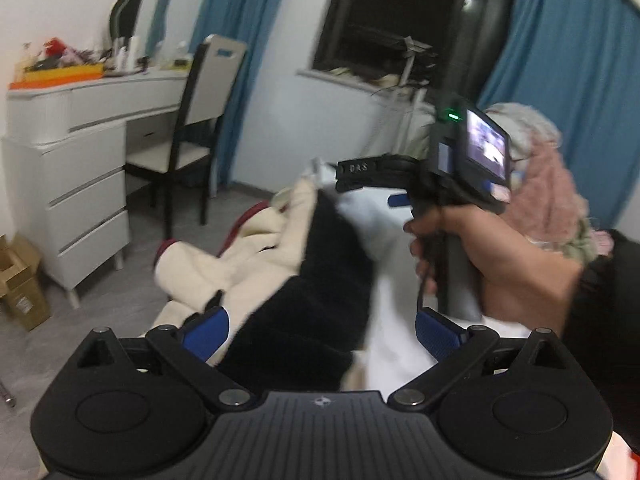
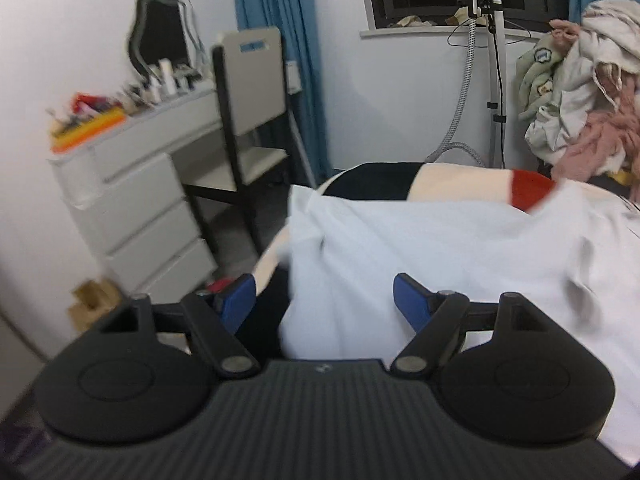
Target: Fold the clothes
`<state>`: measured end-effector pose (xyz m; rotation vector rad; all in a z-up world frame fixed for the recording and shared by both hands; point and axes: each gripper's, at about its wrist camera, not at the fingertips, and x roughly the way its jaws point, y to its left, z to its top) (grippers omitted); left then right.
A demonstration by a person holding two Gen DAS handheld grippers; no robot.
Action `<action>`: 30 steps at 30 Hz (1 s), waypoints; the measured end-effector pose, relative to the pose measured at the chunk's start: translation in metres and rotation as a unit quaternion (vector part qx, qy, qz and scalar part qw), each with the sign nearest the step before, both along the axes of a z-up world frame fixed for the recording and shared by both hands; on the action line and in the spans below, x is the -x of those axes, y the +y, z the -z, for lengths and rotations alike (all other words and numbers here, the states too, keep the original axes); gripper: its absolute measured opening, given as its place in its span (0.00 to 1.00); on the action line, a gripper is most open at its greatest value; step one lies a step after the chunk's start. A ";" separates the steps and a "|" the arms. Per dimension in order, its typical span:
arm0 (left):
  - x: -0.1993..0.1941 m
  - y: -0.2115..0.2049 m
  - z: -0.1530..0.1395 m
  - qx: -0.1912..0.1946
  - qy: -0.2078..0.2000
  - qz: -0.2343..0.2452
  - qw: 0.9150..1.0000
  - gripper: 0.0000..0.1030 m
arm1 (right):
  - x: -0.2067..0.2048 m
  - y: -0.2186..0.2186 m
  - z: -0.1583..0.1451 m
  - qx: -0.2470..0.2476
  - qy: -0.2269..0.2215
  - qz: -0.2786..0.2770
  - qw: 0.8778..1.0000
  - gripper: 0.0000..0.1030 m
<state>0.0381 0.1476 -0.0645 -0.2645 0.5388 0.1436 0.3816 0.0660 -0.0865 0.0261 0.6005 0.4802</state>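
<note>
White walls [image 2: 400, 92] enclose the room, with blue curtains [image 1: 560, 60] on both sides of a dark window [image 1: 400, 12] at the far side. On the left, a white dresser [image 1: 80, 184] with drawers carries a curvy mirror [image 2: 160, 36] and clutter. A chair [image 2: 248, 120] stands tucked against it on the grey floor [image 1: 120, 296]. Cardboard boxes [image 1: 20, 280] sit near left.

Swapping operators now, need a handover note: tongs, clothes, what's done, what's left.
Left tongs: open, empty, over the black garment.
Right tongs: open, empty, above the white garment.
Clothes: white garment spread over a cream, black and red fleece garment; an unsorted clothes pile sits at far right.
Done: no finished fold visible.
Left: probably grip the white garment's edge, fold it, then the fleece and the pile.
</note>
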 end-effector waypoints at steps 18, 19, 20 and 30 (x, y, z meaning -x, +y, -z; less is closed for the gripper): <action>-0.011 0.006 0.003 0.033 -0.064 -0.019 0.997 0.98 | 0.003 -0.121 -0.065 -0.106 -0.122 0.112 0.981 0.08; -0.005 0.001 0.000 0.037 -0.067 -0.012 0.997 0.98 | 0.009 -0.143 -0.073 -0.116 -0.132 0.127 0.976 0.08; 0.001 -0.004 -0.003 0.040 -0.070 -0.003 0.997 0.98 | 0.014 -0.167 -0.079 -0.125 -0.142 0.143 0.972 0.08; 0.014 -0.075 0.005 0.006 -0.066 0.094 0.993 0.98 | 0.018 -0.350 -0.001 -0.095 -0.087 0.299 0.946 0.09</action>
